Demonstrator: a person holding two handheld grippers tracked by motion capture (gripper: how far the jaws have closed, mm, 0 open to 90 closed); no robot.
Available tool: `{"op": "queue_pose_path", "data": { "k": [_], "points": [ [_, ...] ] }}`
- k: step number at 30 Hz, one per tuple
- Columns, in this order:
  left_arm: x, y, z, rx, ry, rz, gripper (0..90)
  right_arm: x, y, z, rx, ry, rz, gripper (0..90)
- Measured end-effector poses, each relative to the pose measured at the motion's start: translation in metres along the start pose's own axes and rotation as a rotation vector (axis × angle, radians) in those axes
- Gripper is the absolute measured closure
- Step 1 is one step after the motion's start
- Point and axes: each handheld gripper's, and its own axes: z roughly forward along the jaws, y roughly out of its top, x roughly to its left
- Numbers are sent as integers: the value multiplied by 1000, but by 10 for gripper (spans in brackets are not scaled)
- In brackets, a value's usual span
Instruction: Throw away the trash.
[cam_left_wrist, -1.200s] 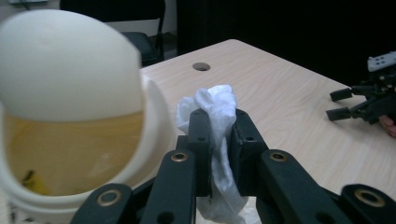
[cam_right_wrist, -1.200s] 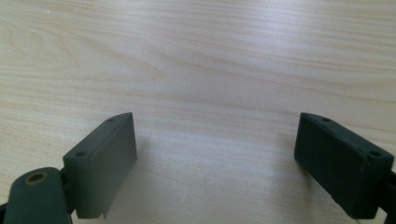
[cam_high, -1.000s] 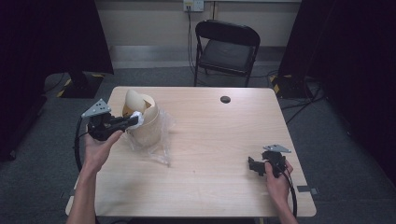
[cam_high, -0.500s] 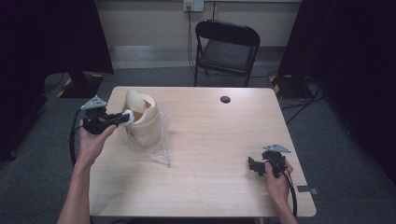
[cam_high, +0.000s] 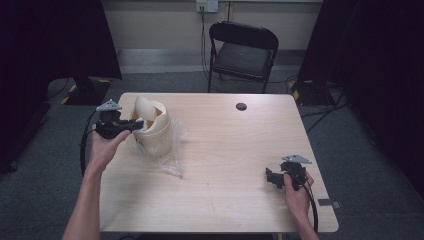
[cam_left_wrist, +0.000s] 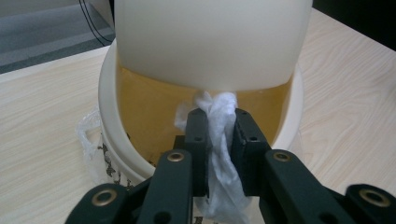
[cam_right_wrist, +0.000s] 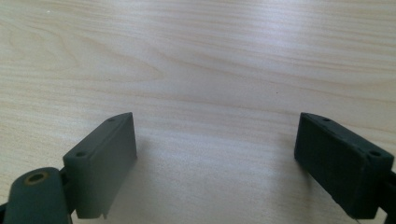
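A cream bin (cam_high: 155, 131) with a swing lid (cam_left_wrist: 210, 42) stands on the left part of the table. My left gripper (cam_high: 140, 122) reaches its rim from the left. In the left gripper view this gripper (cam_left_wrist: 217, 116) is shut on a crumpled white plastic bag (cam_left_wrist: 219, 158), right at the bin's opening under the tilted lid. Its jaws have just eased open slightly, and the bag is still pinched between them. My right gripper (cam_high: 271, 178) rests near the table's front right, and in its own view it (cam_right_wrist: 215, 154) stands open over bare wood.
A clear plastic bag (cam_high: 172, 159) lies spread under and in front of the bin. A small black round thing (cam_high: 241, 106) sits near the table's (cam_high: 225, 210) far edge. A black folding chair (cam_high: 242, 50) stands behind the table.
My left hand has shifted a little to the left along the bin's rim, still holding the white bag. The right hand has stayed in place.
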Motion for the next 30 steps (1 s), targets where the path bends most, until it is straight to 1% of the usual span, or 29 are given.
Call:
{"op": "queue_pose_path", "data": {
  "k": [2,4,7,8,11,14,17,18,19,21,23,27,29,30],
  "points": [
    [0,1,1,6,10,-2,787,0,0,0,0,0,0,121],
    [-2,2,3,16,18,11,786,0,0,0,0,0,0,121],
    [-1,2,8,21,19,0,785,0,0,0,0,0,0,121],
    [0,2,10,29,26,3,785,0,0,0,0,-1,2,121],
    [0,3,15,44,26,7,784,0,0,0,0,0,0,121],
    [0,6,21,74,34,21,779,0,0,0,0,-1,1,121],
    [1,6,27,80,25,9,773,0,0,0,0,0,0,121],
    [2,6,28,87,27,7,770,0,0,0,0,0,0,121],
    [2,5,30,84,18,-1,768,0,0,0,0,-1,1,121],
    [1,5,33,89,24,4,766,0,0,0,0,0,0,121],
    [-1,6,35,100,35,7,753,0,0,0,0,0,0,121],
    [-1,7,35,107,41,8,711,0,0,0,0,-1,1,121],
    [0,7,34,100,40,-4,680,0,0,0,0,-1,1,121],
    [0,7,34,101,39,-3,679,0,0,0,0,-1,1,121]
  ]
}}
